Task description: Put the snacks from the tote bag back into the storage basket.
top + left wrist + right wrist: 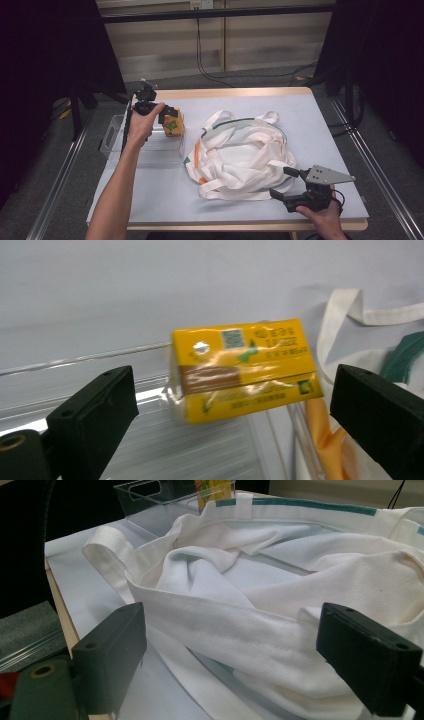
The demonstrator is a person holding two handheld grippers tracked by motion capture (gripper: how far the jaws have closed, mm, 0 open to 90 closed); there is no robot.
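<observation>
Left gripper [227, 405], jaws spread, faces the yellow foil-wrapped rectangular packet [244, 371] at the clear plastic bin's [146, 149] right end, apparently on its rim, long axis spanning the gap; right gripper [240, 655], jaws spread, fronts the crumpled white canvas tote bag [280, 605] mid-table.

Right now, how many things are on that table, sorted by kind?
Yellow packet wrapped in clear film: 1
Clear plastic bin with handle slots: 1
White cloth tote bag with green and orange trim: 1
Total: 3
</observation>
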